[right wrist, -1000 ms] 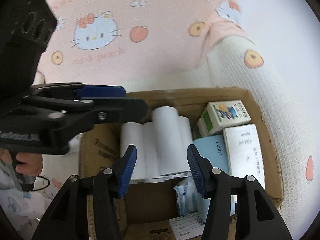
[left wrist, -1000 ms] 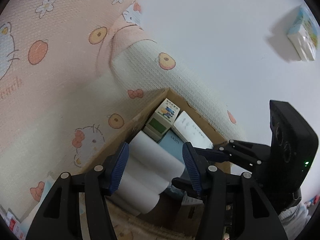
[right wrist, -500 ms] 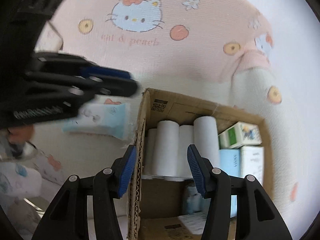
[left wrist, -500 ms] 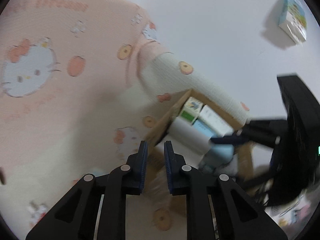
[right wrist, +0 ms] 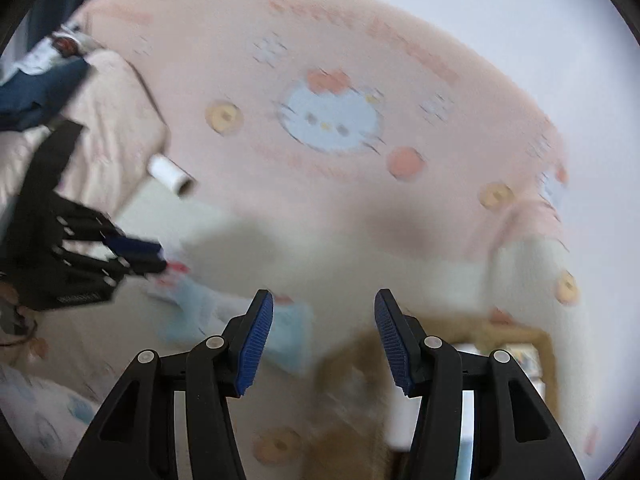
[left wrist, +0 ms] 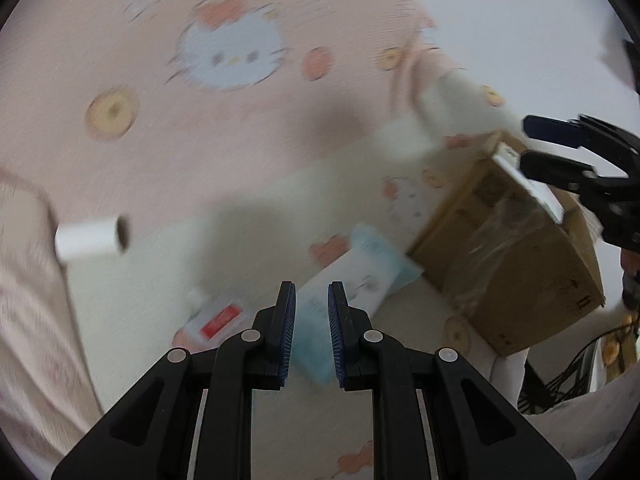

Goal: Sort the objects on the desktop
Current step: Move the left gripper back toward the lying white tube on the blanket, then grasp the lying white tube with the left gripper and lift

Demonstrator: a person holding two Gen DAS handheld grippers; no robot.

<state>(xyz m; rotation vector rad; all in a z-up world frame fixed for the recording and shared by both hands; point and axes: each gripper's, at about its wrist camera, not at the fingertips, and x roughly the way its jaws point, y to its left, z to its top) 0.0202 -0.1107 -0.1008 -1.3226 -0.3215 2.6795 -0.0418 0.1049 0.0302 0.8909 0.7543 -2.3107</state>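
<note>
My left gripper (left wrist: 312, 292) hovers over a blue-and-white soft pack (left wrist: 360, 276) lying on the pink cartoon-cat bedspread (left wrist: 200, 140). Its jaws stand a narrow gap apart with nothing gripped. Left of the pack lies a small white box with a red label (left wrist: 218, 320), and a white paper roll (left wrist: 88, 240) rests further left. My right gripper (right wrist: 324, 300) is open and empty above the bedspread, between the pack (right wrist: 240, 316) and the cardboard box (right wrist: 440, 344). The roll (right wrist: 170, 174) shows at upper left in the blurred right wrist view.
The brown cardboard box (left wrist: 516, 264) stands to the right of the pack with the right gripper (left wrist: 560, 148) over its far corner. The left gripper (right wrist: 148, 256) appears at the left edge. A crumpled beige quilt (right wrist: 100, 120) lies at far left, and cables (left wrist: 568, 380) hang at lower right.
The left gripper's jaws went from wide to a narrow gap, and it swung from above the box out over the bedspread to the pack. The right gripper also drifted off the box.
</note>
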